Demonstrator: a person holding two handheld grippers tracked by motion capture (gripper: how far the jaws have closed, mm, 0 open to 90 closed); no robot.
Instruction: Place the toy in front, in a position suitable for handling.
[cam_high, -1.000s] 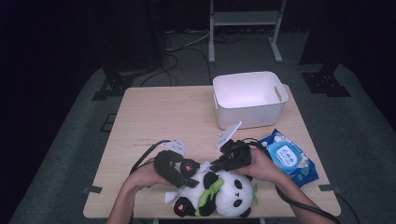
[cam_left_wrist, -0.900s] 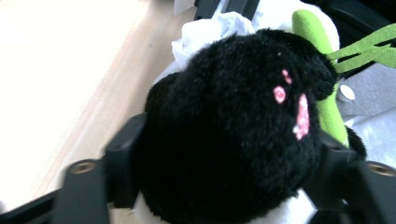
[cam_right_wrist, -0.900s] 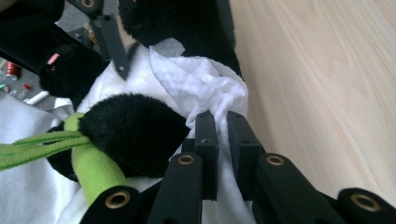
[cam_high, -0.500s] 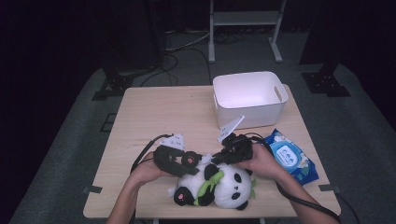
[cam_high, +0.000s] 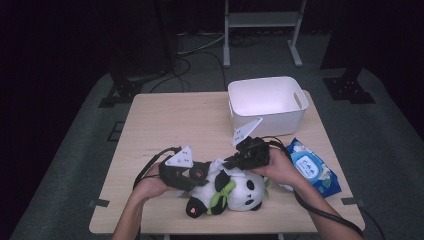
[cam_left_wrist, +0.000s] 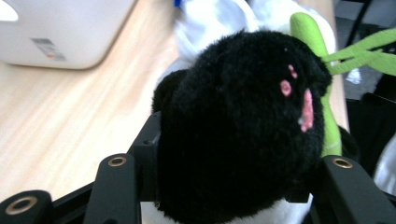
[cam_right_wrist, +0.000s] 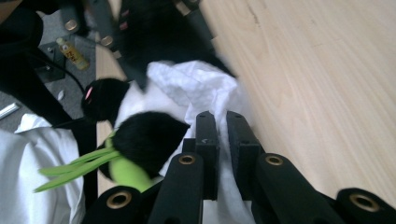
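Panda plush (cam_high: 235, 192): laid along table's near edge; black paw (cam_left_wrist: 238, 126) clamped in left gripper (cam_high: 192, 176); white wipe (cam_right_wrist: 201, 88) pinched by right gripper (cam_high: 235, 162), just above the plush's body

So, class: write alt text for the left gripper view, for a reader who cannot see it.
A hand-held gripper clamps a black plush panda paw with pink pads between its two black jaws. Behind lie a light wooden table, a white bin and green plush leaves.

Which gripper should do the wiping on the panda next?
Right gripper: it pinches the white wipe against the panda. Left gripper has just closed on the black paw, steadying it.
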